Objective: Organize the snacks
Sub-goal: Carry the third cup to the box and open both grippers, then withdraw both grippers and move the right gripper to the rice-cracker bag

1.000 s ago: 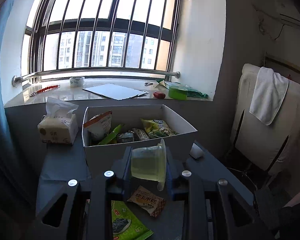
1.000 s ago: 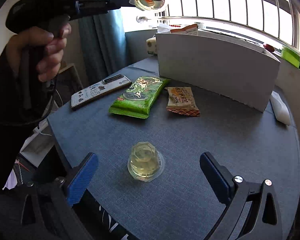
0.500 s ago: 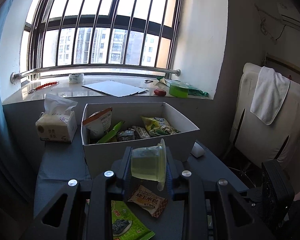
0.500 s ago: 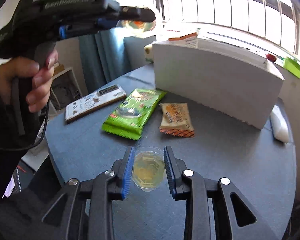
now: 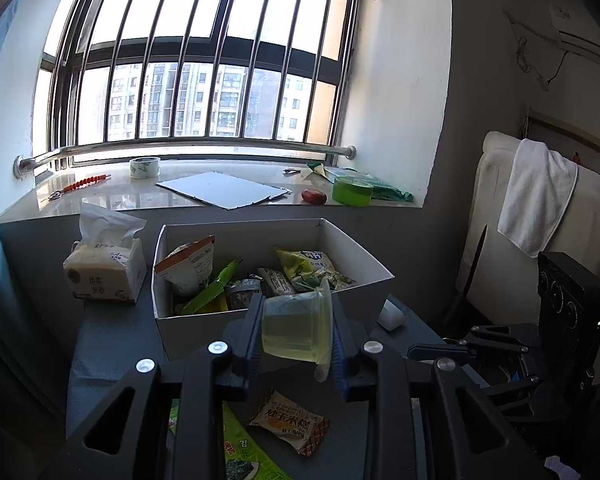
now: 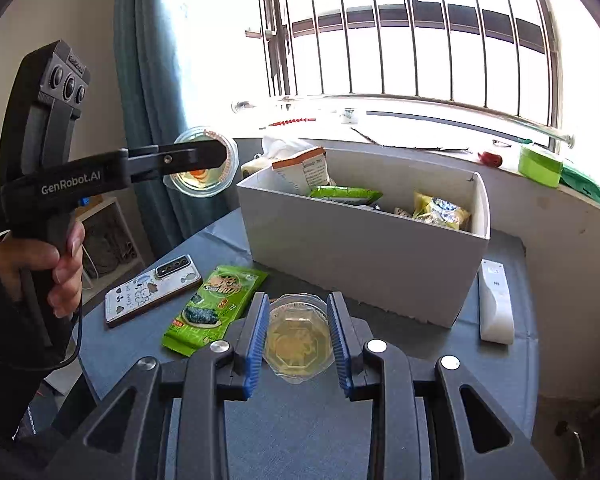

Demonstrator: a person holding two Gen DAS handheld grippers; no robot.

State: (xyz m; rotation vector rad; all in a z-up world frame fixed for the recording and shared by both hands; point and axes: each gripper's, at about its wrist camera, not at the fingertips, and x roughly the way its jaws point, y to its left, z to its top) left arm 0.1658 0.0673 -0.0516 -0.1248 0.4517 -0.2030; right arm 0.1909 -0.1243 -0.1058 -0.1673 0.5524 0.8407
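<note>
My left gripper (image 5: 296,332) is shut on a clear jelly cup (image 5: 294,330), held on its side in the air before the white snack box (image 5: 276,326); from the right wrist view the same cup (image 6: 204,168) hangs left of the box (image 6: 360,248). My right gripper (image 6: 298,340) is shut on a second jelly cup (image 6: 298,340), lifted above the table. A green seaweed packet (image 6: 214,304) and an orange-trimmed cracker packet (image 5: 290,422) lie on the blue-grey table in front of the box. The box holds several snack packets.
A phone (image 6: 152,290) lies left of the green packet. A white remote (image 6: 496,302) lies right of the box. A tissue pack (image 5: 106,268) stands left of the box. The windowsill behind holds tape, a board and a green tub (image 5: 352,191).
My right gripper closed on the jelly cup on the table and lifted it toward the box. My left gripper rose slightly with its cup.
</note>
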